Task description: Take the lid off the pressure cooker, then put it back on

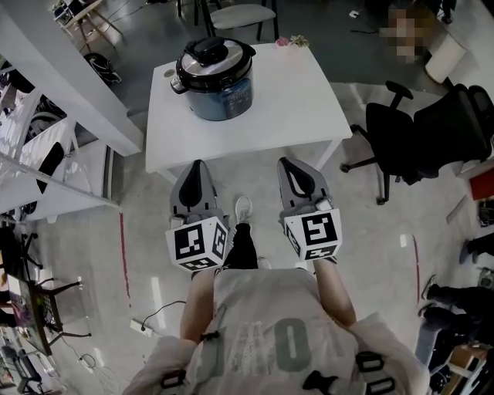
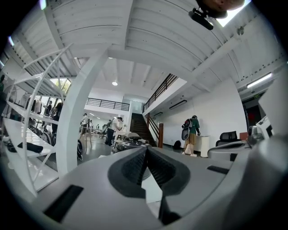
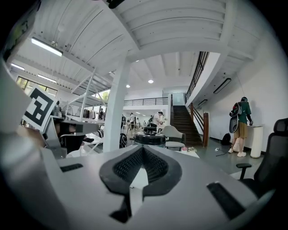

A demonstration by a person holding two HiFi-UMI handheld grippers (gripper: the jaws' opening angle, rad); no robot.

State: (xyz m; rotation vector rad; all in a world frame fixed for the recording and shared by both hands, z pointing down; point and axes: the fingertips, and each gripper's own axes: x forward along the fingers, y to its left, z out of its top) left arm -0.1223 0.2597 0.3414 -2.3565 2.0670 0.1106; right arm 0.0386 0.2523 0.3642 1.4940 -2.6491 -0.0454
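A dark blue pressure cooker point(image 1: 215, 79) with its black lid point(image 1: 213, 52) on stands at the far left part of a white table point(image 1: 293, 108). My left gripper point(image 1: 197, 164) and right gripper point(image 1: 288, 162) are both shut and hold nothing. They point level at the table's near edge, well short of the cooker. In the right gripper view the cooker point(image 3: 150, 139) shows just above the closed jaw tips point(image 3: 143, 148). From the left gripper view, the cooker point(image 2: 127, 145) peeks out left of the closed tips point(image 2: 146, 148).
White shelving point(image 1: 46, 116) runs along the left. A black office chair point(image 1: 432, 131) stands right of the table, and a grey chair point(image 1: 243, 15) is beyond it. People stand far off in the hall point(image 3: 241, 126). A power strip and cable point(image 1: 143, 324) lie on the floor.
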